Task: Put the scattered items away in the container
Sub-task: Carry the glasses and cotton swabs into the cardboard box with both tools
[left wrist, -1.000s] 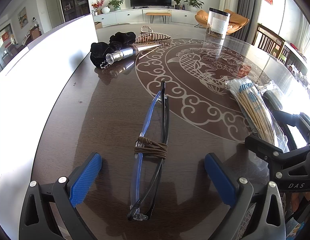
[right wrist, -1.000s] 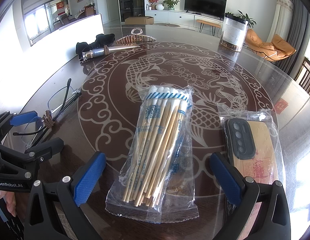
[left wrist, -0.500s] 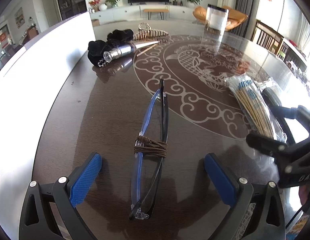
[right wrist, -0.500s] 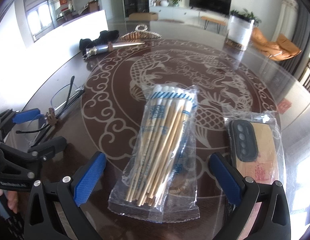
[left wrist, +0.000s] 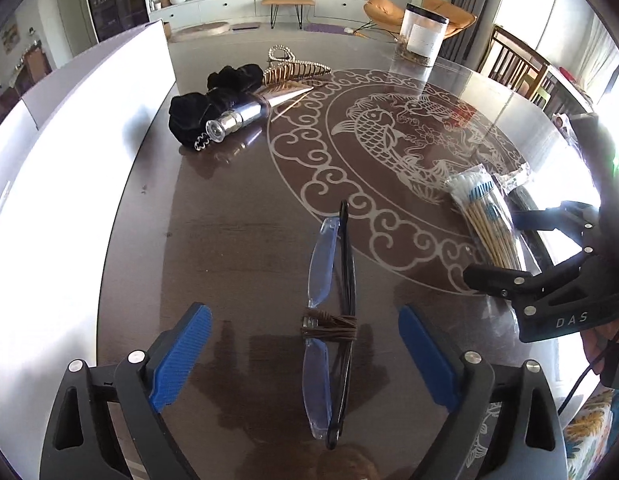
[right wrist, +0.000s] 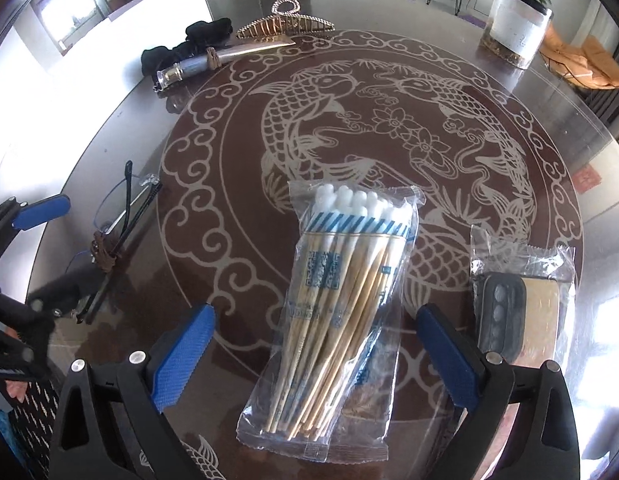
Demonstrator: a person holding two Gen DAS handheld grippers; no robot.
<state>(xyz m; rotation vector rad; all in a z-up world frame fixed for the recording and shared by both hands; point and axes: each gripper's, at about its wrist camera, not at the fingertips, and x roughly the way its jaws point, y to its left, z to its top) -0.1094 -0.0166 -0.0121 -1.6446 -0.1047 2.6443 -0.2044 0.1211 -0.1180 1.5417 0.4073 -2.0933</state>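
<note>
Folded glasses [left wrist: 331, 320] with a brown cord wound round their middle lie on the dark table, between the blue pads of my left gripper [left wrist: 305, 356]. Its jaws are closing and the pads are clear of the frame on both sides. A clear pack of cotton swabs [right wrist: 341, 300] lies between the pads of my right gripper [right wrist: 313, 360], which is open and not touching it. In the right wrist view the glasses [right wrist: 121, 224] and the left gripper [right wrist: 49, 256] show at the left edge. The right gripper [left wrist: 521, 244] stands over the swab pack [left wrist: 485, 216] in the left wrist view.
Black scrunchies [left wrist: 197, 112], a silver tube [left wrist: 237, 120] and a gold hair claw [left wrist: 293, 68] lie at the far left. A bagged phone case [right wrist: 517, 320] lies right of the swabs. A clear jar [left wrist: 423, 36] stands at the back. A white box wall [left wrist: 69, 160] runs along the left.
Both views have tipped further down toward the table top. The left gripper's pads stand a little closer together around the glasses. No item on the table has moved.
</note>
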